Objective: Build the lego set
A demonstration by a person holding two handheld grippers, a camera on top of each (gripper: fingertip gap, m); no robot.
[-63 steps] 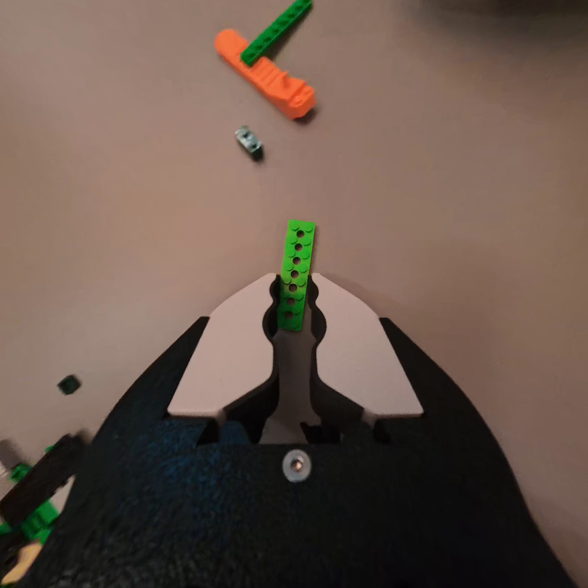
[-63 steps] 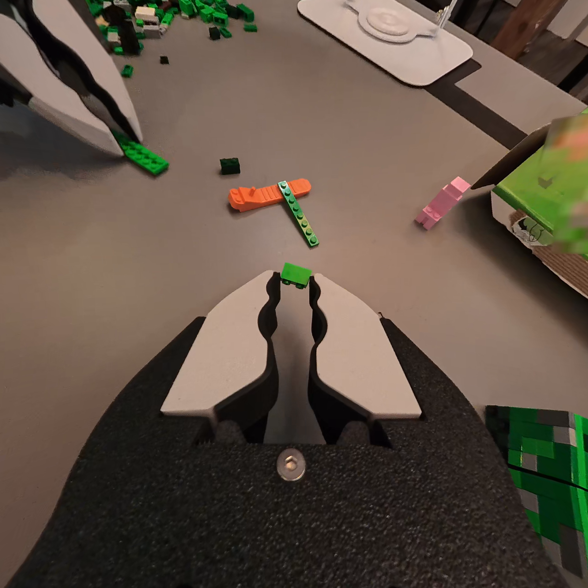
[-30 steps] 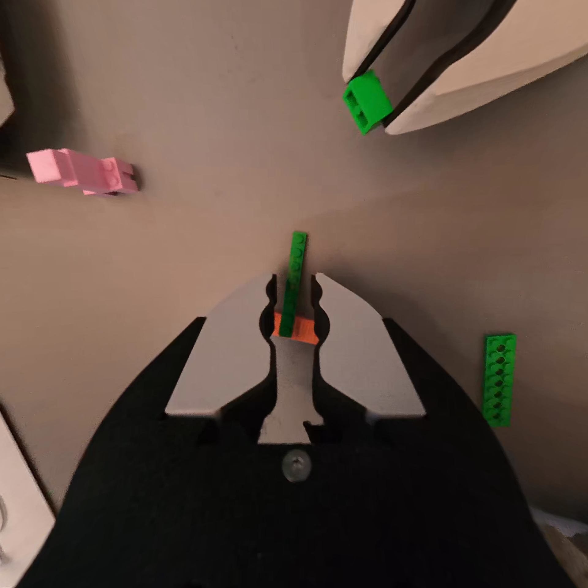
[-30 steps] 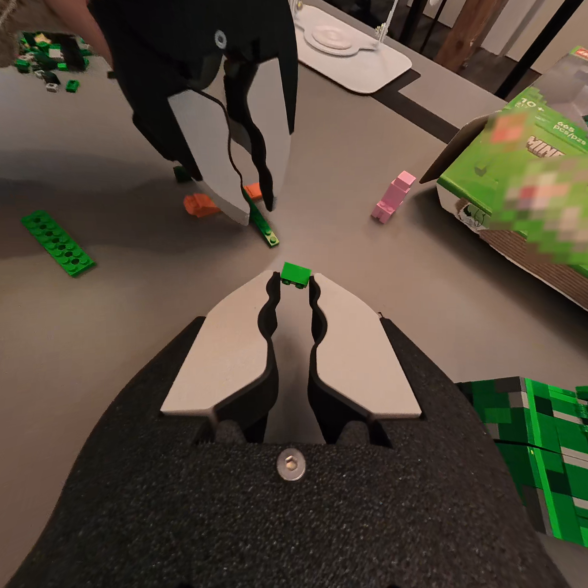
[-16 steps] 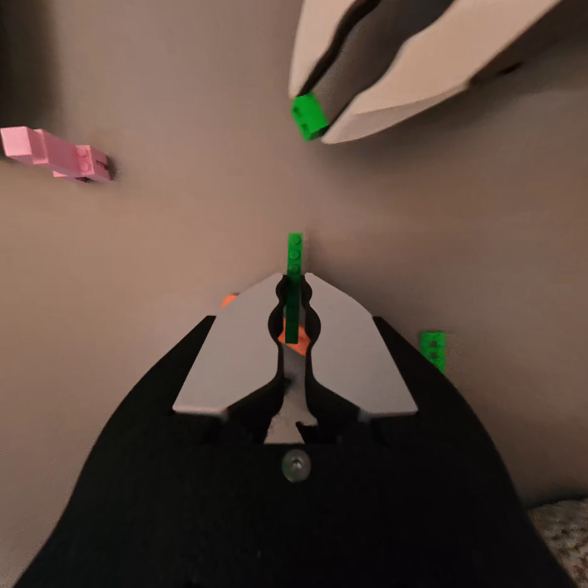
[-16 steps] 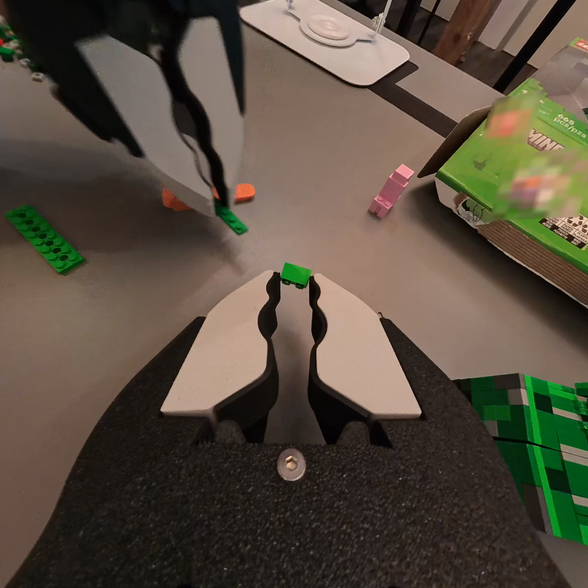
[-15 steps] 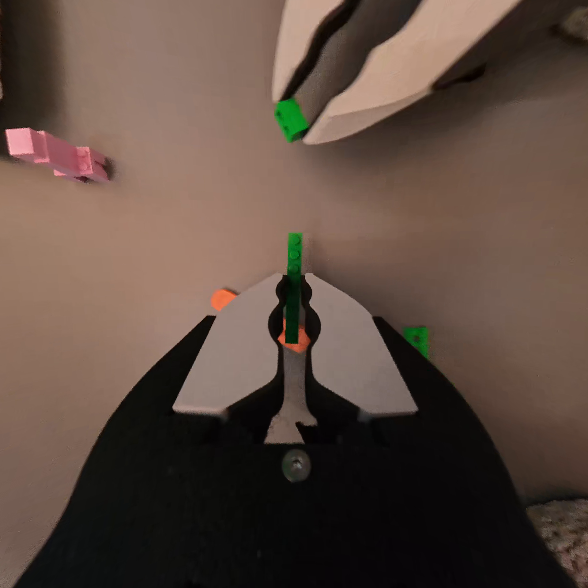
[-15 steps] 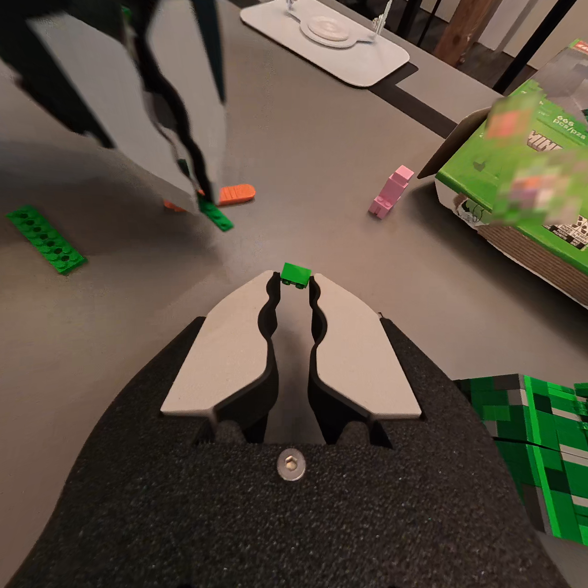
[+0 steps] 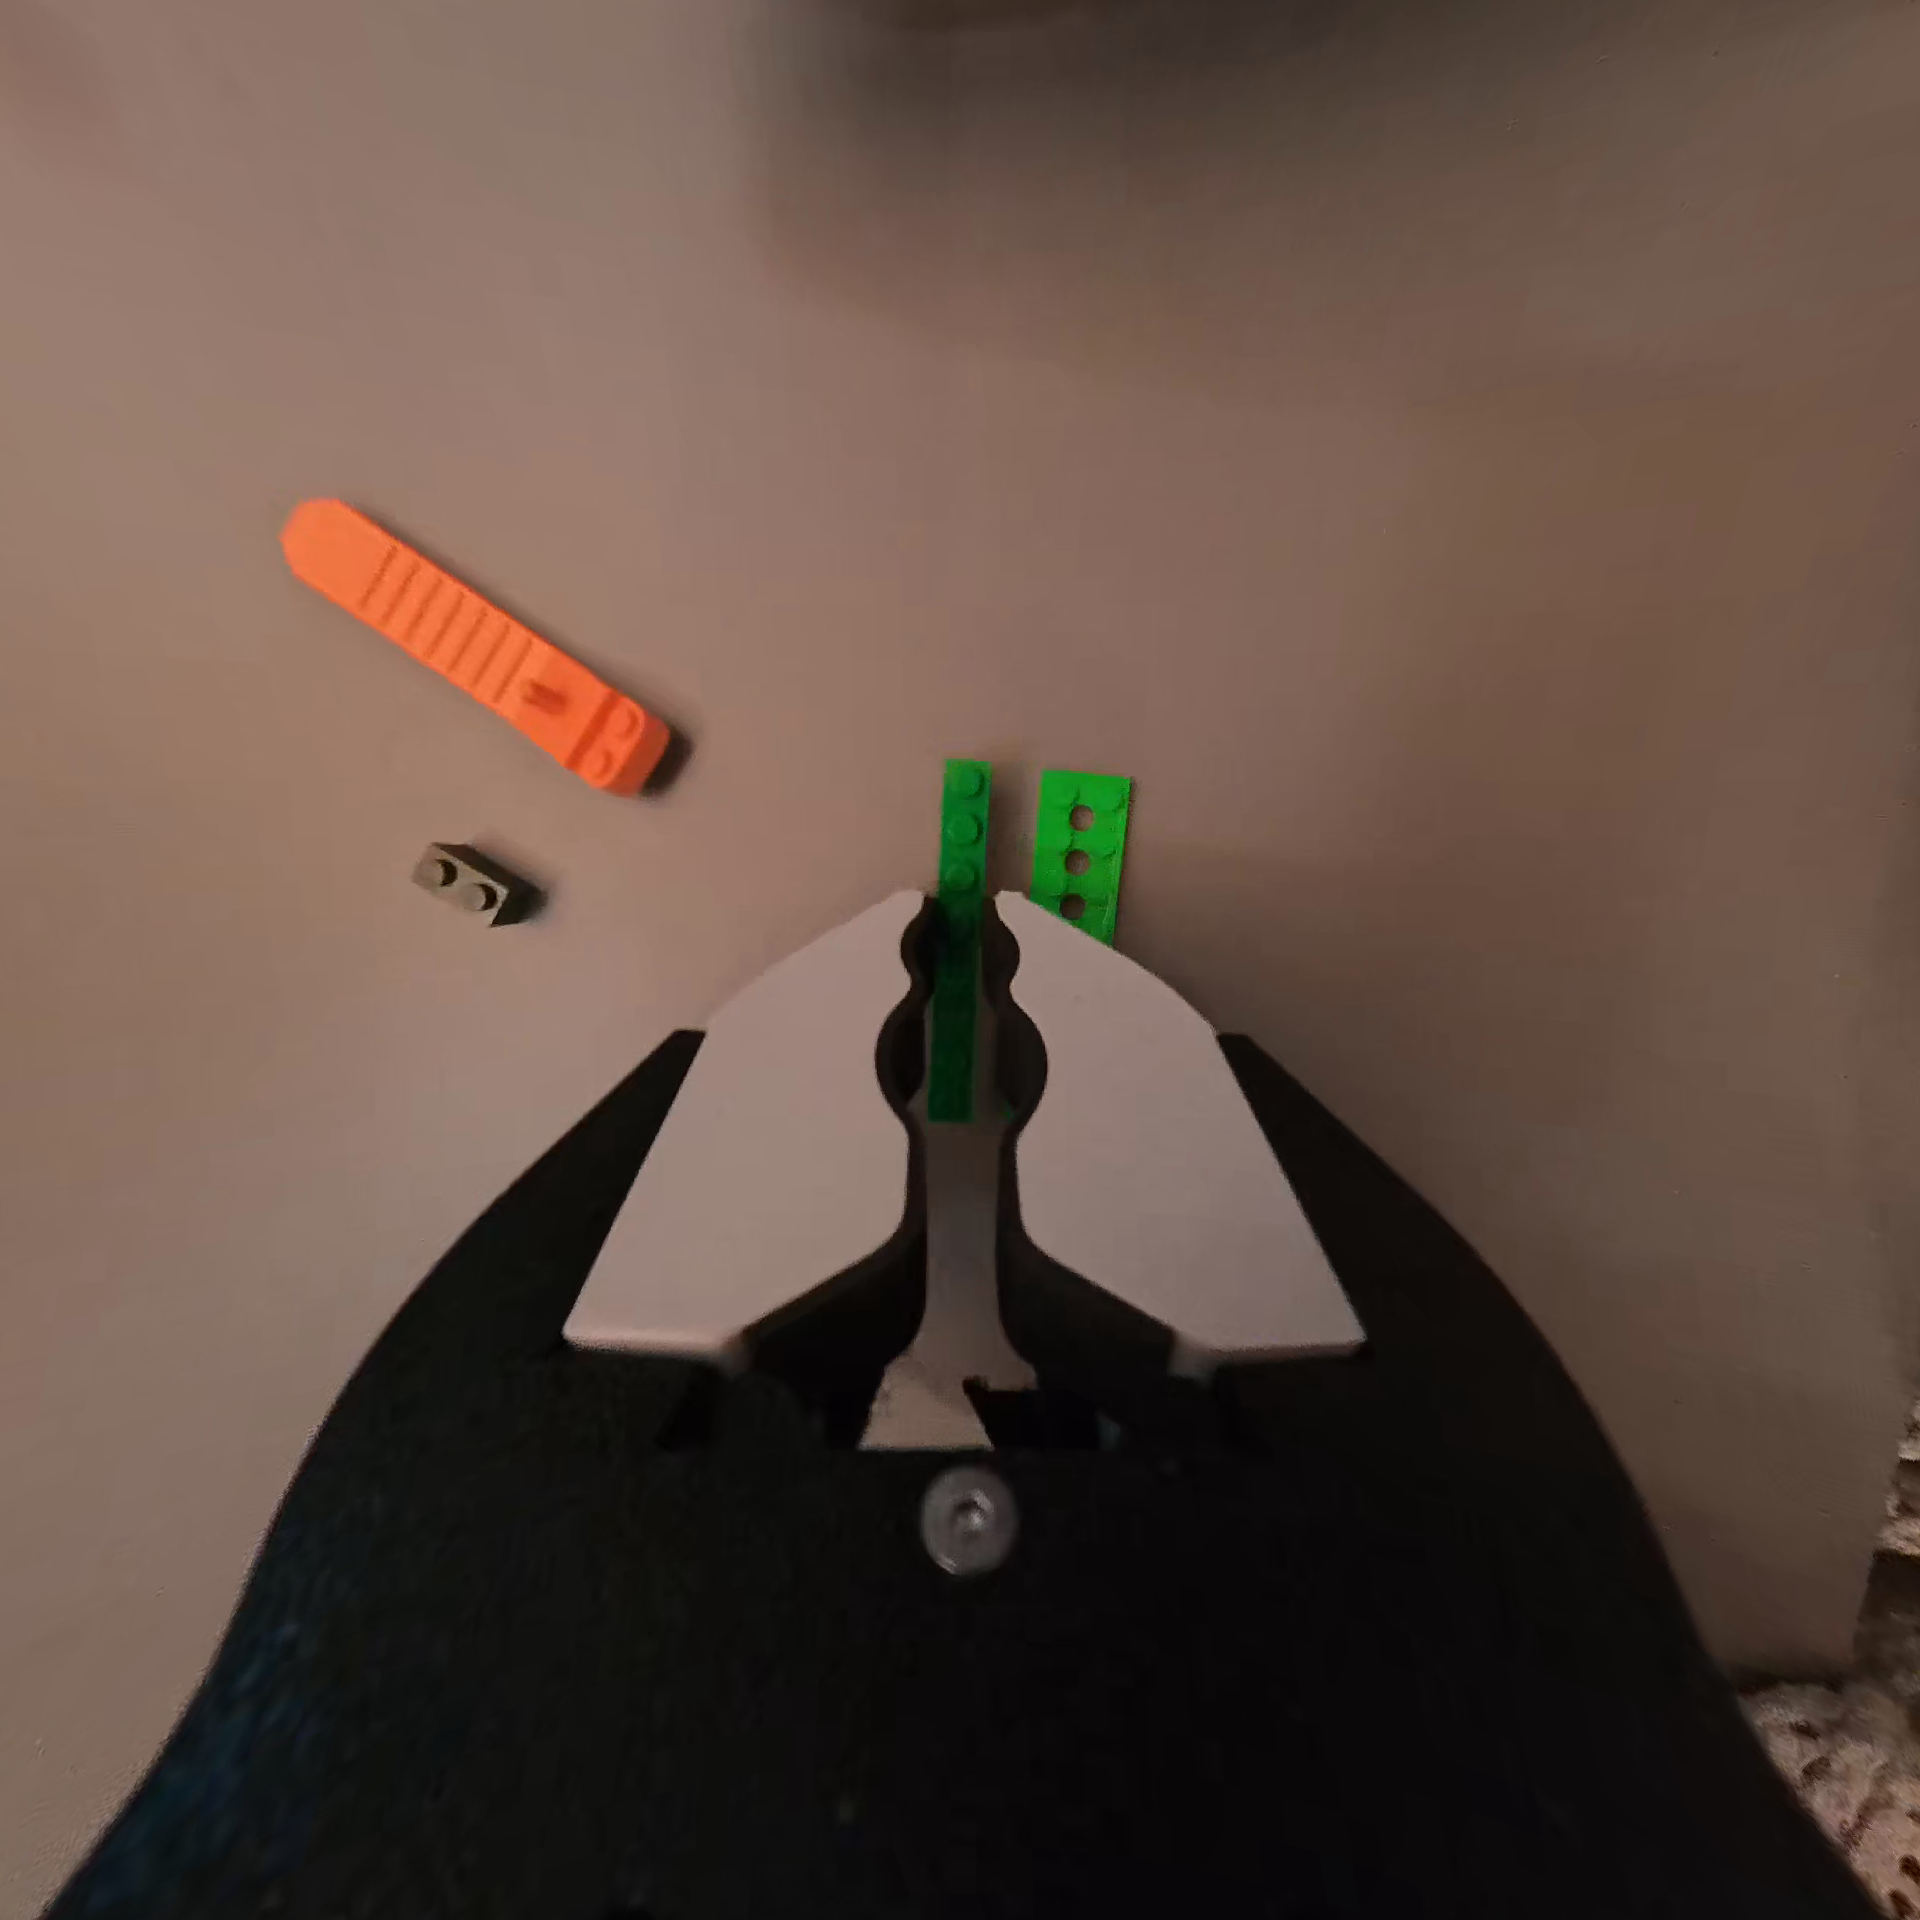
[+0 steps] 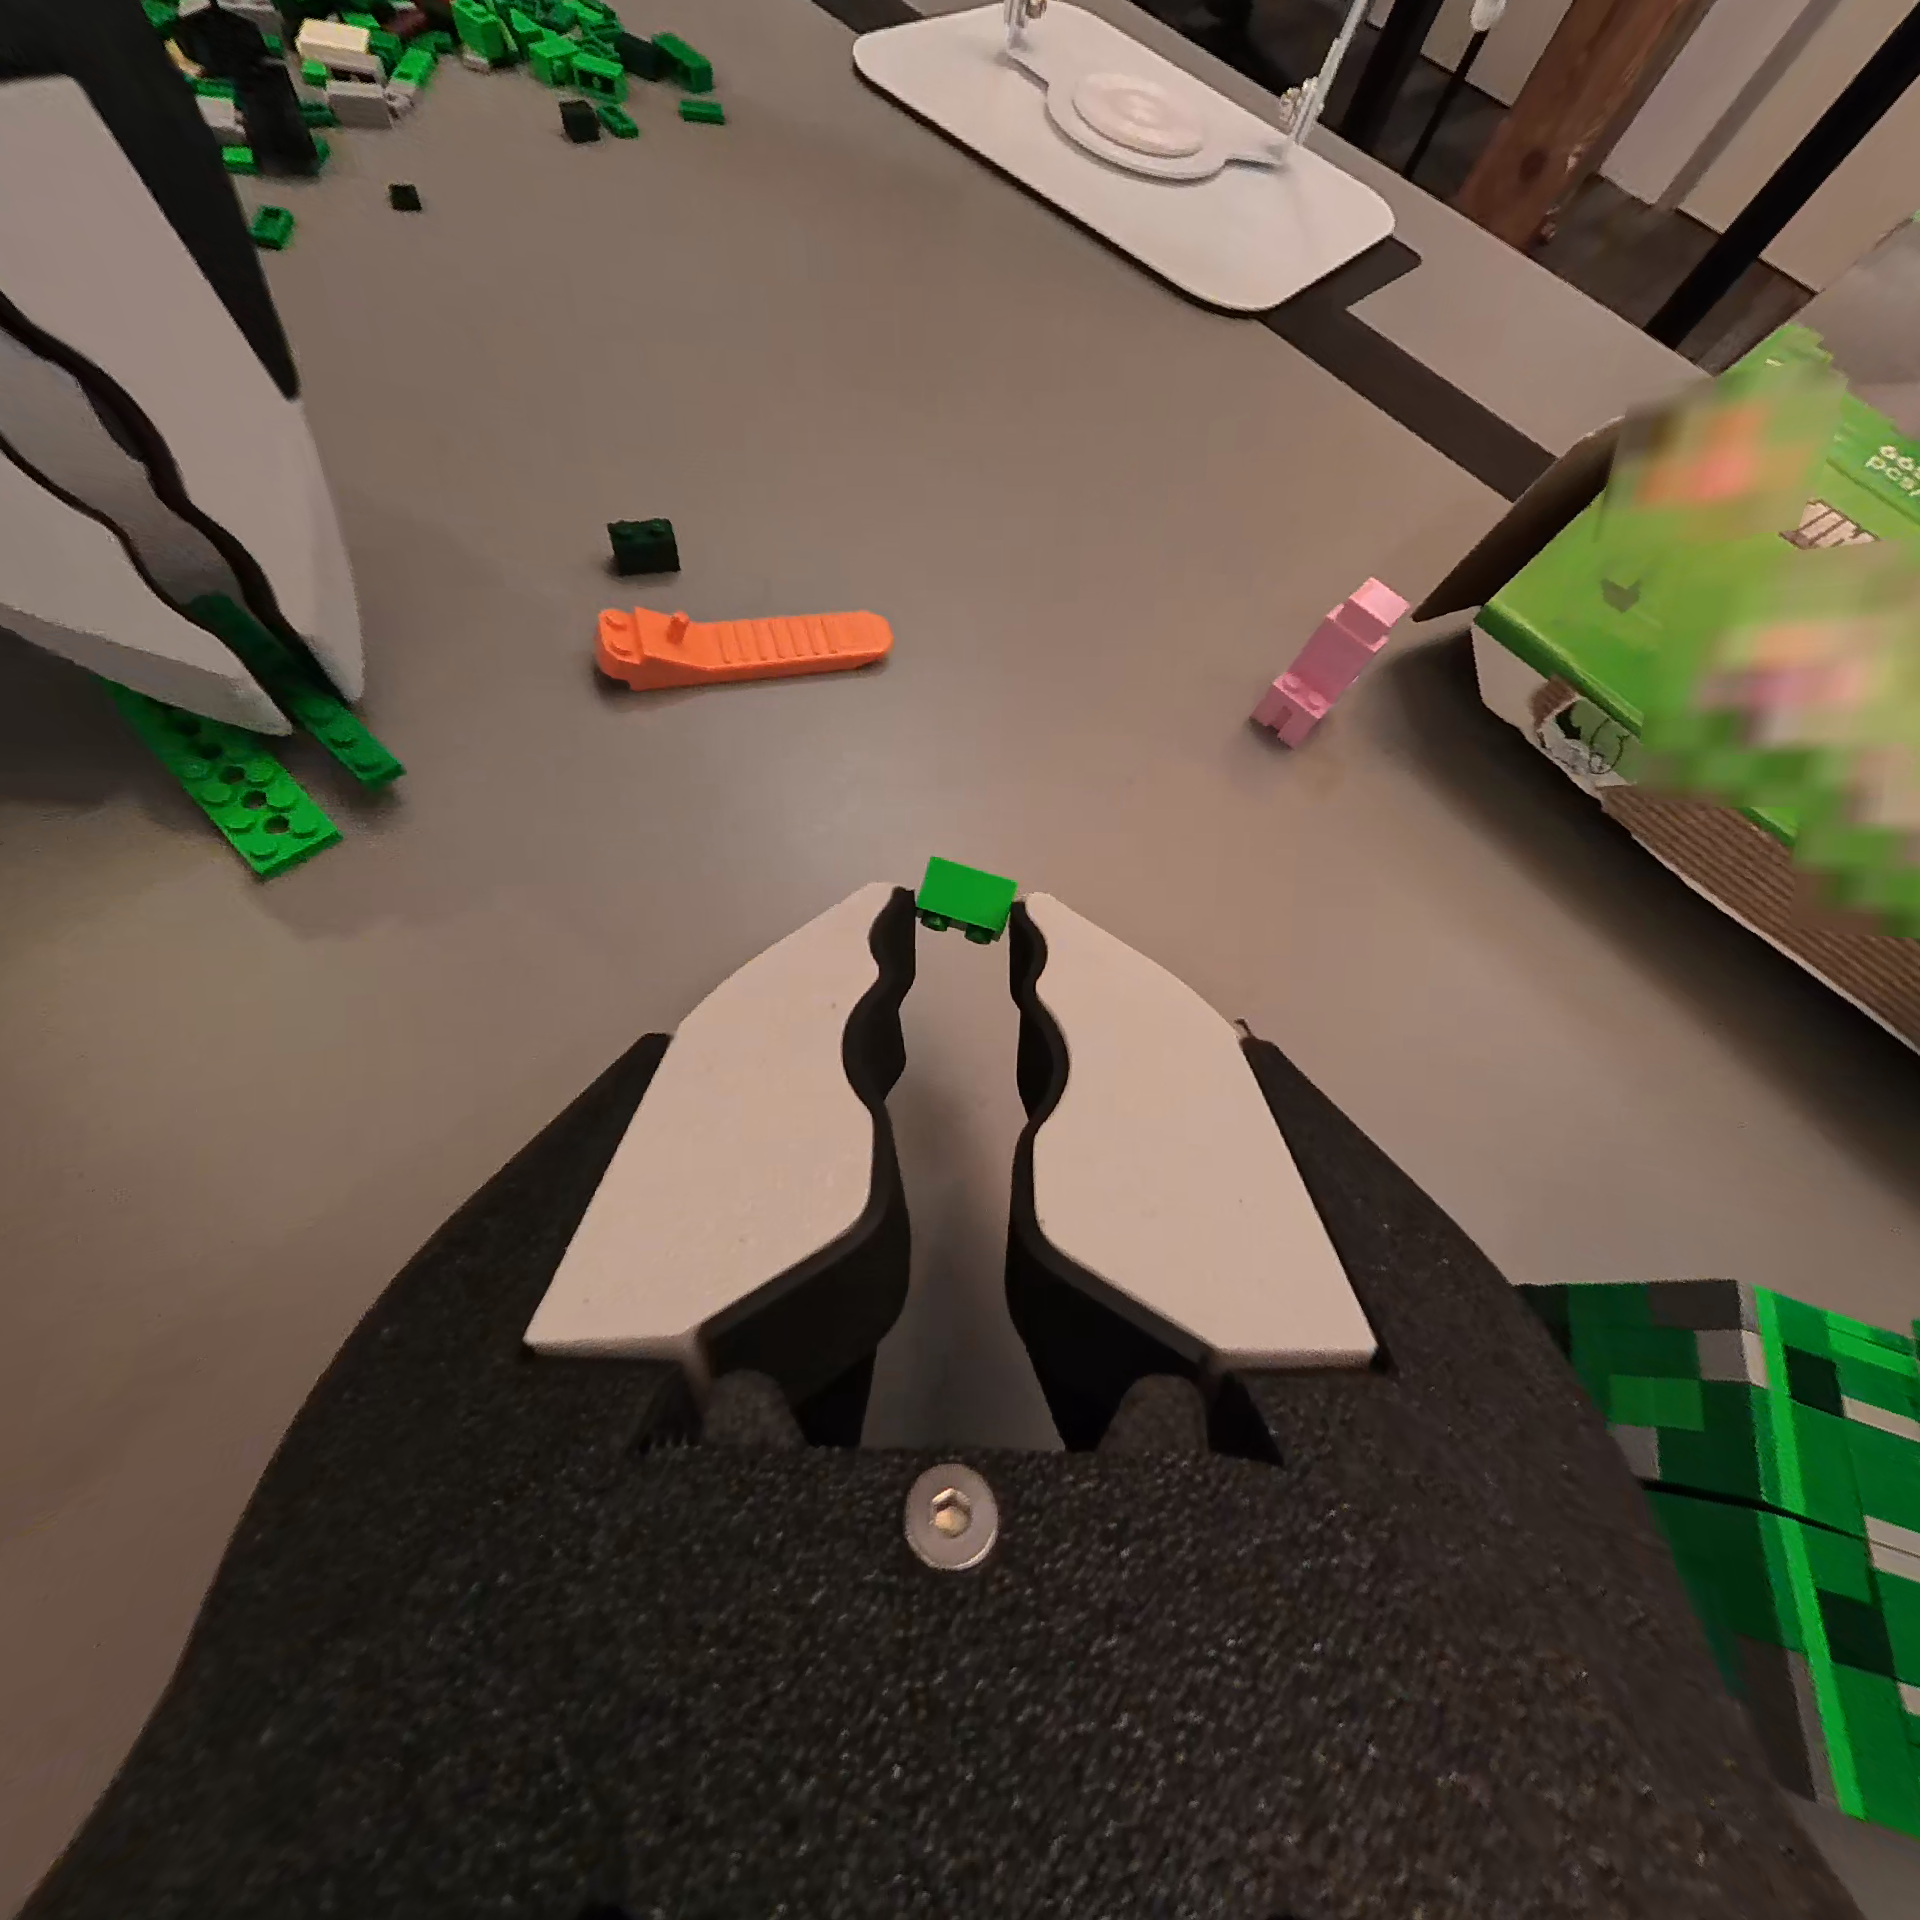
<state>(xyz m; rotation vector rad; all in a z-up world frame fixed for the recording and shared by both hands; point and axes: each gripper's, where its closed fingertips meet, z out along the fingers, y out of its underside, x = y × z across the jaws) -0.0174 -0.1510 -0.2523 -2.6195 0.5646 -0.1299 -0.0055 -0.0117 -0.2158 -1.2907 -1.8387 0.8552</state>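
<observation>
The left gripper (image 9: pixel 961 899) is clamping a narrow green plate (image 9: pixel 961 883) just beside the wide holed green plate (image 9: pixel 1081 852) lying on the grey table (image 9: pixel 1351 623), while the right gripper (image 10: pixel 961 914) is pinching a small green brick (image 10: pixel 966 899) at its fingertips, apart from the orange brick separator (image 10: pixel 743 646).

Bare table (image 10: pixel 1039 499) ahead; orange separator (image 10: pixel 743 646) and pink figure (image 10: pixel 1330 665) flanking.

The green cardboard box (image 10: pixel 1704 623) at the right edge of the right wrist view carries white print (partly mosaicked); nothing else bears readable writing.
</observation>
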